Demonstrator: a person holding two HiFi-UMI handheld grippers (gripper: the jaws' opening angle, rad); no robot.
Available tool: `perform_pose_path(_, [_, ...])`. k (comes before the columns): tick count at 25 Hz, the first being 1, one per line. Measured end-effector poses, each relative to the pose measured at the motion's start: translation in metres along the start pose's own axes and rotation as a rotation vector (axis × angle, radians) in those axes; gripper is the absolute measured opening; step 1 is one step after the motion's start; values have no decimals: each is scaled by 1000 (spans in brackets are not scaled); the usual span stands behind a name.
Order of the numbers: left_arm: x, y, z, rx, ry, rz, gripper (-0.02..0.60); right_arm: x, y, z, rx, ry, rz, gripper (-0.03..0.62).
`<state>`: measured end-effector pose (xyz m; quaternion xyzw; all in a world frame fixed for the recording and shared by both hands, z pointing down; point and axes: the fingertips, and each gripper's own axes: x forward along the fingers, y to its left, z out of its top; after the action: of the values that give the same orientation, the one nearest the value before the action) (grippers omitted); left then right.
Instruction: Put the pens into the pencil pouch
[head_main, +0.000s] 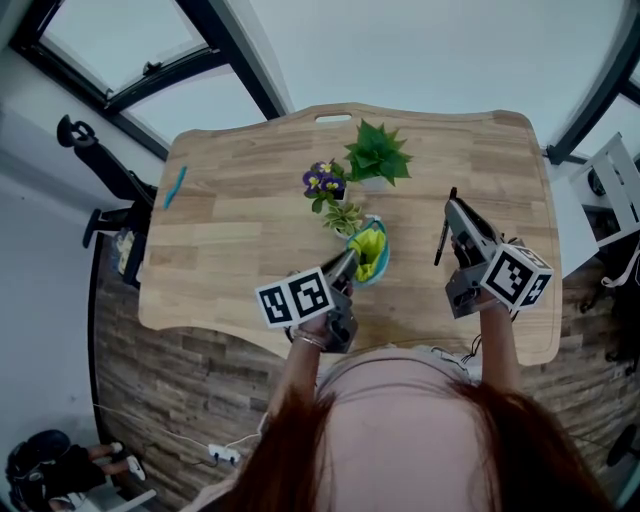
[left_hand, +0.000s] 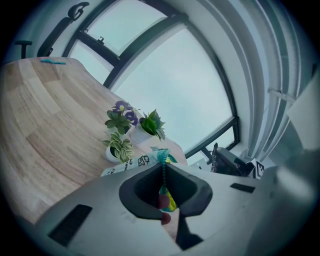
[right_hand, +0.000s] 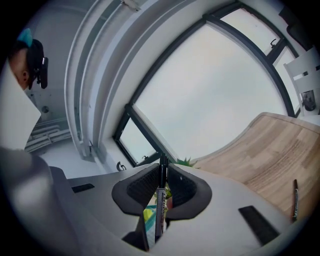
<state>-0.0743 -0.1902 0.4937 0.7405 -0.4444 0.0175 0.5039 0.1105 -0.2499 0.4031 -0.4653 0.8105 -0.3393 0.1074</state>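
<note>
the pen (head_main: 441, 240) nipped in your right tool (head_main: 455, 208) may slip and miss the pouch (head_main: 372, 250) that your left tool (head_main: 350, 262) clamps shut on.

Your light wooden counter (head_main: 240, 250) carries a teal pen (head_main: 174, 186) near its upper-left edge and three small potted plants (head_main: 377, 155) clustered at centre frame. In the right gripper view, a dark pen (right_hand: 295, 200) lies at lower right.
</note>
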Motion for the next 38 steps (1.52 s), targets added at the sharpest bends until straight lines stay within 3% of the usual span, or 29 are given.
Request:
perform_pose_path(11, [3, 2, -8, -10, 27, 0, 11, 13, 64, 29, -58, -174, 225, 52])
perform_pose_path(19, [3, 2, -11, -31, 39, -7, 11, 32, 83, 20, -88, -259, 271, 52])
perform_pose_path(25, [3, 3, -12, -46, 44, -8, 11, 51, 85, -16, -92, -219, 290, 52])
perform_pose_path(38, [4, 6, -11, -90, 38, -27, 11, 72, 69, -88, -220, -32, 265, 52])
